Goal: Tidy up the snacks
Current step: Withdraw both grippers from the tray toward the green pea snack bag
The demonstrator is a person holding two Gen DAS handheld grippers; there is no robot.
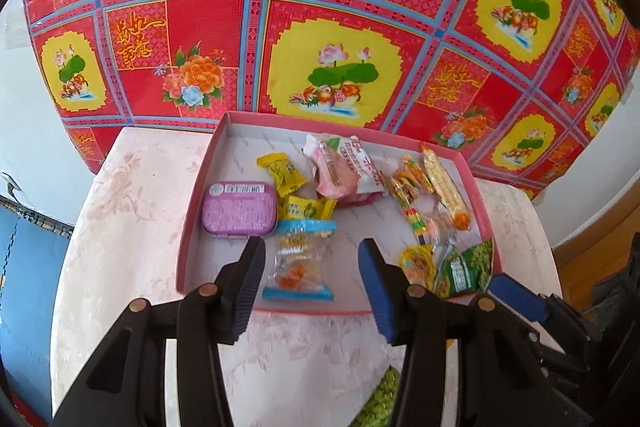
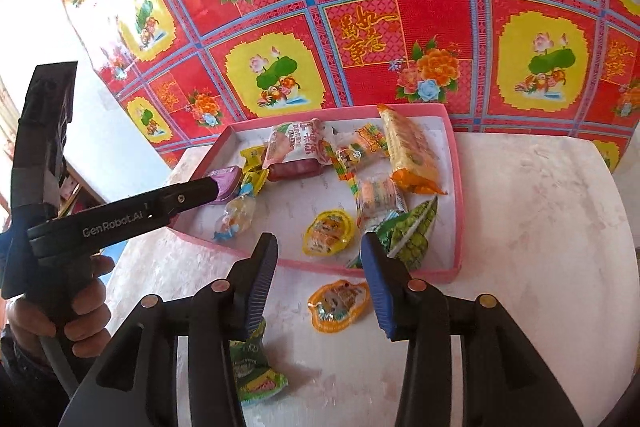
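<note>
While my right gripper [image 2: 320,275] hangs low over the tabletop [image 2: 540,227] with its jaws spread and nothing between them, the orange jelly cup [image 2: 338,305] lies flat on the bare surface right in that gap, just outside the near wall of the pink box [image 2: 458,187]. My left gripper [image 1: 312,279] also has its jaws spread and empty, poised over the near edge of the box above a clear candy bag with blue ends [image 1: 298,259].

I judge the step in hand to be picking up that stray cup and putting it with the rest. To do it well I should drop straight down, let both jaws reach the tabletop either side of the cup, and close on its body, not its thin flat rim, which would likely slip or fold. A green snack packet [image 2: 252,367] lies by my right gripper's left finger, partly hidden beneath it, so I must take care not to catch it as I close.

Further out, the box holds a yellow jelly cup [image 2: 329,233], a green packet [image 2: 408,233] propped in the near right corner, an orange wafer pack [image 2: 412,155], a pink-and-white pouch [image 2: 296,147], yellow candies [image 1: 280,173] and a purple tin [image 1: 239,209]. The free floor near the yellow cup looks like the sensible landing spot. The red flowered cloth [image 2: 360,27] hangs behind.
</note>
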